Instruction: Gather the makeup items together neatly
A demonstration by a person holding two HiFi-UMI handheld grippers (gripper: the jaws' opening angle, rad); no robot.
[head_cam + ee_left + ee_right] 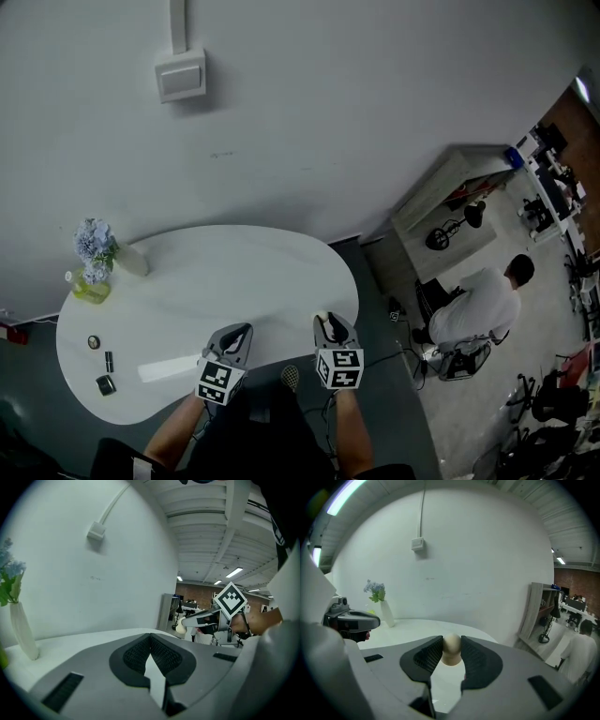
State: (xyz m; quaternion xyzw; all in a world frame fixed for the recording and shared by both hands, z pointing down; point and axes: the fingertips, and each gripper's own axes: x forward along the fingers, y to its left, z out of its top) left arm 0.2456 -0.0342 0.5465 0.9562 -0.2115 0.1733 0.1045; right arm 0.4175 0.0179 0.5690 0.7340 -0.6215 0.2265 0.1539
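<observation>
The right gripper [451,642], jaws partly apart, pinched a beige egg-shaped makeup sponge [451,651] over the white table's [234,272] near right edge, long axis roughly upright, rounded end uppermost. The left gripper [150,638] was closed, empty.
</observation>
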